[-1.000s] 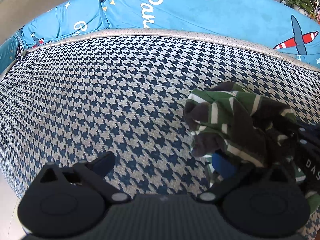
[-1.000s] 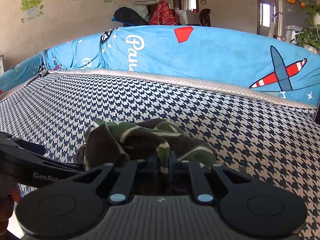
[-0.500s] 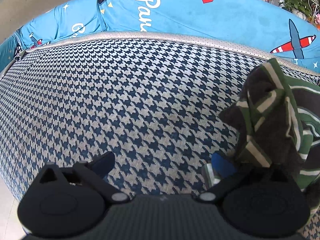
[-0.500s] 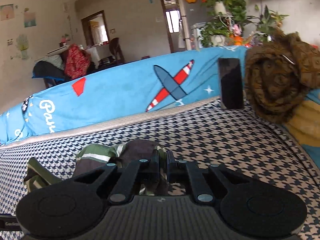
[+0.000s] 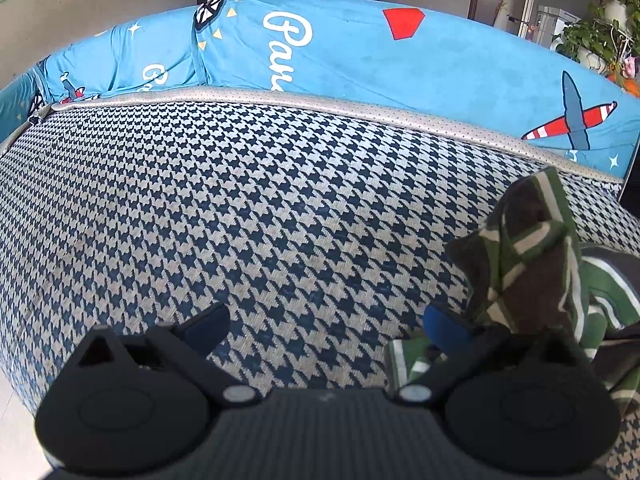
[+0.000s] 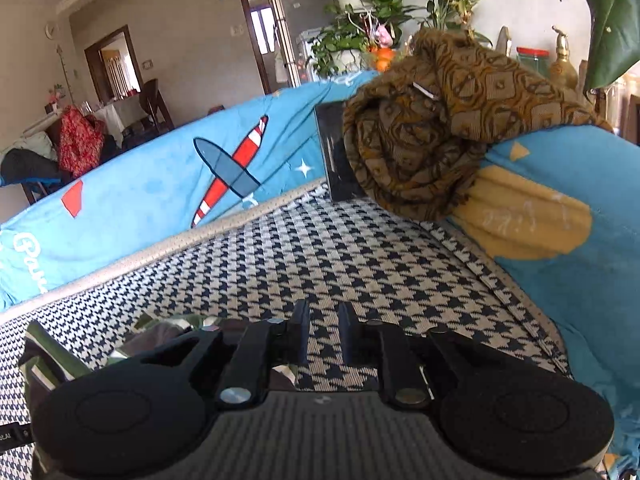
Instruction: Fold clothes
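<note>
Houndstooth cushion is filling our view, a blue airplane-print cover running along the sofa back behind it. We are holding the left gripper low over the seat with its fingers spread wide and nothing between them; the blue right-hand pad is sitting just beside the cloth, probably waiting for a corner to pinch. The green striped garment is bunched at our right, one fold standing up in a peak, the rest slumping onto the cushion, so it is far from folded. Over in the right wrist view, we are easing the right gripper apart: its jaws are opening, only bare cushion is showing in the narrow gap, and the garment is lying just left of the fingers, apparently let go to settle on the seat. Ahead, a brown patterned throw is sitting heaped on the armrest, well clear of the work.
</note>
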The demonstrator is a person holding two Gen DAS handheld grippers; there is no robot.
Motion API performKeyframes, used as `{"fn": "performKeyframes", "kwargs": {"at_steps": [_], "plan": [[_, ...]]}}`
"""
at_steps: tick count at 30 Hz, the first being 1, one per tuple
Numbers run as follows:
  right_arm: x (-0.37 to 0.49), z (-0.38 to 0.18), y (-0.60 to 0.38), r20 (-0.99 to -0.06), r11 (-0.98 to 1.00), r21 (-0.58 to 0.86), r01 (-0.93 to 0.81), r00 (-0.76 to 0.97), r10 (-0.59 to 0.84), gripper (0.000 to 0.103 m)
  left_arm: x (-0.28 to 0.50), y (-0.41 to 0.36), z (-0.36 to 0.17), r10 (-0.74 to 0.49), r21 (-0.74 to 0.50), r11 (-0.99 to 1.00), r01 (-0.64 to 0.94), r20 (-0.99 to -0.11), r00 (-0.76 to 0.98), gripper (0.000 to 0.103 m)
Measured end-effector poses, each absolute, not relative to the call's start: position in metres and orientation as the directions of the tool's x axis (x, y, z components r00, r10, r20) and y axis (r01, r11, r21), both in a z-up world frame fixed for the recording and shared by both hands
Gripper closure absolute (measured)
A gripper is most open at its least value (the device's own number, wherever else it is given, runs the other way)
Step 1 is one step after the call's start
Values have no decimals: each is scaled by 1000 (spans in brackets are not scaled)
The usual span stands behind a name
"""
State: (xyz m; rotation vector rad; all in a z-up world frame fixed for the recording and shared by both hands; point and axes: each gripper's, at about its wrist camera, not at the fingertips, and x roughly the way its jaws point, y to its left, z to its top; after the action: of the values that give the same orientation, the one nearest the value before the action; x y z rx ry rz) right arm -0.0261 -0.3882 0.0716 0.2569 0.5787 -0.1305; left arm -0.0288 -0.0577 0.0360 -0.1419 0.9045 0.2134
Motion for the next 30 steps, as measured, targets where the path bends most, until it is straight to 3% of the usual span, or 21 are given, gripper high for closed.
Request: {"fn": "performKeyframes", "kwargs": {"at_steps": [4,8,11,17,25,27,29,30], "plan": [[-24,73,-378,-513,965,260,18,850,122,72,-32,-65,41,77,-75,975,-210,-773,630,0],[-21,71,-354,-495,967,226,-118,841,218,63,-35,-75,43,22,-112,980,-163,-757,653,0],[-17,66,-337,-484,966,173,-191,838,252,46,-38,-80,47,-4,-129,982,-135,-736,677,0],[-5,50,-313,-470,968,42,-249,849,239,30,-39,-84,44,-65,-173,980,-95,-739,671,0],[12,23,-305,-548,965,10,-263,806,225,31,-35,-99,39,-121,-188,982,-33,-746,655,0],[14,17,-303,-573,963,10,-269,788,226,41,-36,-103,38,-126,-179,984,-16,-748,651,0],[15,13,-301,-598,960,9,-279,768,229,69,-33,-107,35,-116,-164,986,-16,-759,641,0],[16,11,-301,-606,960,8,-279,762,227,78,-31,-108,33,-110,-157,987,-18,-765,635,0]]}}
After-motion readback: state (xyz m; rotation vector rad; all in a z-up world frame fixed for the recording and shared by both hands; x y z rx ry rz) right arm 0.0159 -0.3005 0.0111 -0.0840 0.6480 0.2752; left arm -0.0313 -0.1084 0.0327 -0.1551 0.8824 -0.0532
